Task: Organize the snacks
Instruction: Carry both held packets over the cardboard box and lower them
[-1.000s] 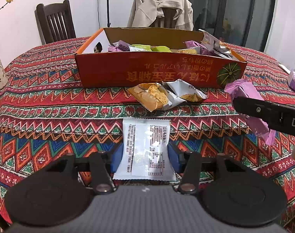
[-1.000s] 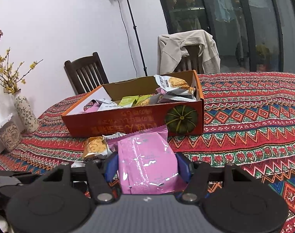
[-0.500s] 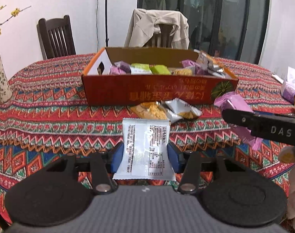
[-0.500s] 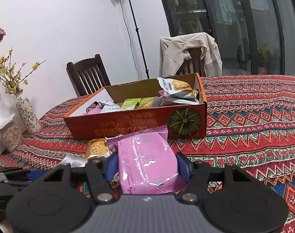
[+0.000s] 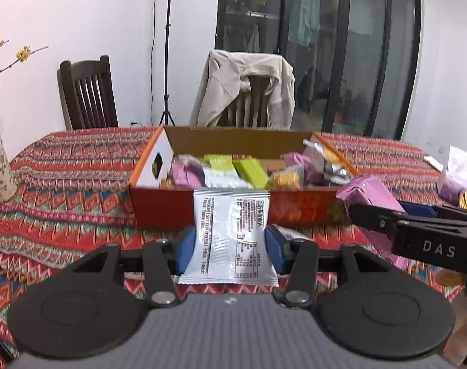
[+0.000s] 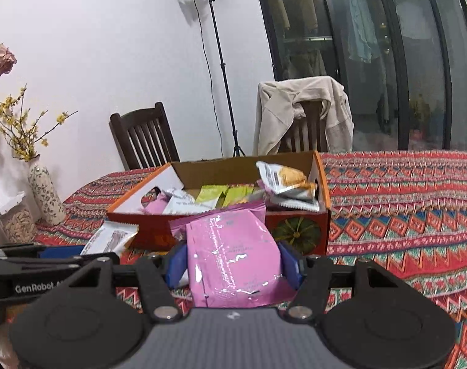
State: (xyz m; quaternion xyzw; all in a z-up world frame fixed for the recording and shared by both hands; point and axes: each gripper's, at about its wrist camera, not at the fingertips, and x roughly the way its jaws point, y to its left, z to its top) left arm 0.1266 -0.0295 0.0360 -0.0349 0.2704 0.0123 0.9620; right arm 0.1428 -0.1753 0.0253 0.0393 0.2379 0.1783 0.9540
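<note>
woven tablecloth (image 5: 64, 184), (glossy) pink packet (image 6: 233, 255)

Behind the worktop (image 6: 402, 203) stand a dark chair (image 6: 144, 136), a jacket-draped chair (image 6: 304, 117) and a lamp stand (image 6: 216, 61); a flowered vase (image 6: 46, 190) sits on its left edge.

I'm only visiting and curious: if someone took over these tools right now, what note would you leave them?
Left hand-held gripper: shut on a white snack packet, lifted off the table.
Right hand-held gripper: shut on a pink snack packet, also lifted.
Orange box: straight ahead on the tablecloth, already holding many snacks.
Left: put both packets in, then check for loose ones in front of the box.
</note>
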